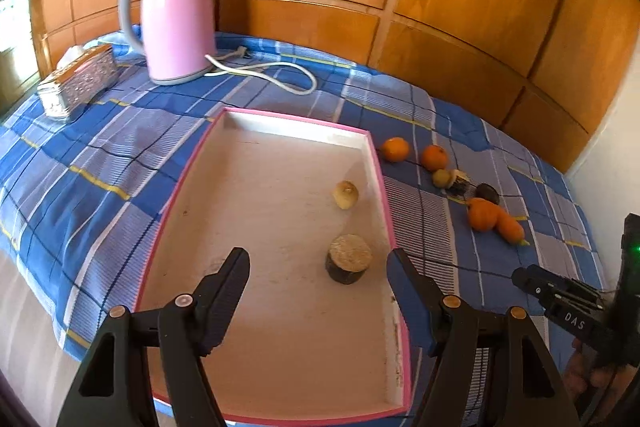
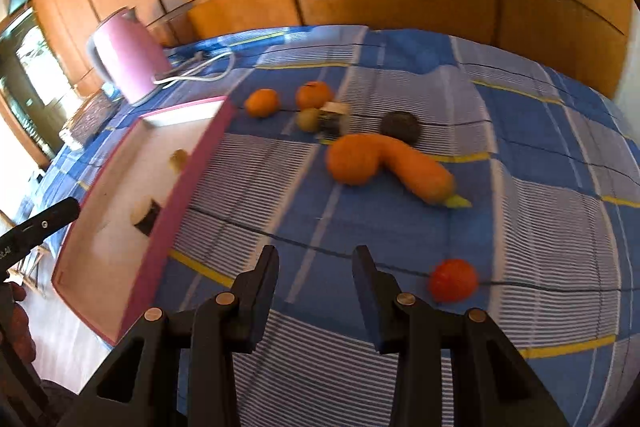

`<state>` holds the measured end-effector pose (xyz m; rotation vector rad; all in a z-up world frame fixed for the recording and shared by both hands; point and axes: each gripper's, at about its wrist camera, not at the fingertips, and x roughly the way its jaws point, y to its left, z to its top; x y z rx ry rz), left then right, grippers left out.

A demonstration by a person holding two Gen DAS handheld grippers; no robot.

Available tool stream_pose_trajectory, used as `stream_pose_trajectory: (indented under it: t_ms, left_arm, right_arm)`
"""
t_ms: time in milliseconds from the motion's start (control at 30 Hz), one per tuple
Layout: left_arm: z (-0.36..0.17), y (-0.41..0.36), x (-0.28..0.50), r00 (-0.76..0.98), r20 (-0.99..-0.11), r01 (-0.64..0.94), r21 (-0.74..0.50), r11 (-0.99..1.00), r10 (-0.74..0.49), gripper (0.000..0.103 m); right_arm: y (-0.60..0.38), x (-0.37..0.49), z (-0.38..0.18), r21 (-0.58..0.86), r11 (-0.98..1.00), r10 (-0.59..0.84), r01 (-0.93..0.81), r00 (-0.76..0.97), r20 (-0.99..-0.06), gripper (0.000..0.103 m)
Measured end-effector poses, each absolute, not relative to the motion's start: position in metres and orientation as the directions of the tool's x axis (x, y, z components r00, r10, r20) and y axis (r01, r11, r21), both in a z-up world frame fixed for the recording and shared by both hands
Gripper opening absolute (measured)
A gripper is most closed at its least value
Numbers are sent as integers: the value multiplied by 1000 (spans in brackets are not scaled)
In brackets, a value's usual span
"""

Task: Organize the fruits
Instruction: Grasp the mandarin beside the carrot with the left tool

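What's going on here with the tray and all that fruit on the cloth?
A person holding a gripper in each hand is sorting fruit into the pink-rimmed tray. Two pieces already lie inside: a pale one and a dark, flat-topped one. The left gripper hangs open over the tray, holding nothing. The right gripper is also open and empty, above the blue checked cloth, where oranges, a carrot-like piece and a red fruit wait.

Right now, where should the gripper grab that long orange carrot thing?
Grab the carrot-shaped piece across its narrower straight part, near the green tip, not the fat rounded end. It lies flat on the blue checked cloth, slanting away from the open right gripper, so come down from above with the fingers on either long side.
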<state>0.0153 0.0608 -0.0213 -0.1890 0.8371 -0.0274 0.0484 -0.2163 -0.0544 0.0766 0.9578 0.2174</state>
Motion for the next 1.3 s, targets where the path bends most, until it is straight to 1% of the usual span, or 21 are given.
stream_pose_trajectory:
  t_ms: [200,433,633,733,967,1067,1100,1200,1300]
  left_arm:
    - [-23,40,20,651,-742,35,-181,983,-159,71]
    - [-25,22,24,628,-749,115,-180,977,-212,71]
    - [-25,8,32,597,-757,189,-189,964,-266,71]
    - [-25,3,38,573,-762,219,-212,952,-302,71]
    - [-24,-10,54,553,-772,277,-186,943,-314,71]
    - [-26,-14,63,542,-781,295,-171,940,-312,71]
    - [-26,-15,68,537,-784,302,-167,938,-312,71]
    - [-25,-19,81,516,-793,325,-170,930,-325,63]
    - [-21,-24,101,512,-796,341,-157,927,-323,56]
  right_arm:
    - [-236,51,-54,144,981,193,-131,558,-807,38]
    - [-247,61,-51,74,985,150,-154,569,-808,38]
    - [-244,89,-51,-58,967,93,-248,558,-825,38]
    - [-241,105,-56,-102,948,79,-301,534,-842,38]
    - [-233,132,-76,-208,896,12,-393,489,-872,38]
    - [-233,136,-85,-220,885,2,-412,474,-881,38]
    - [-232,137,-87,-222,882,0,-416,469,-883,35]
    - [-232,134,-88,-231,878,-2,-419,479,-878,35]
    - [-236,135,-87,-197,889,21,-414,466,-884,35]
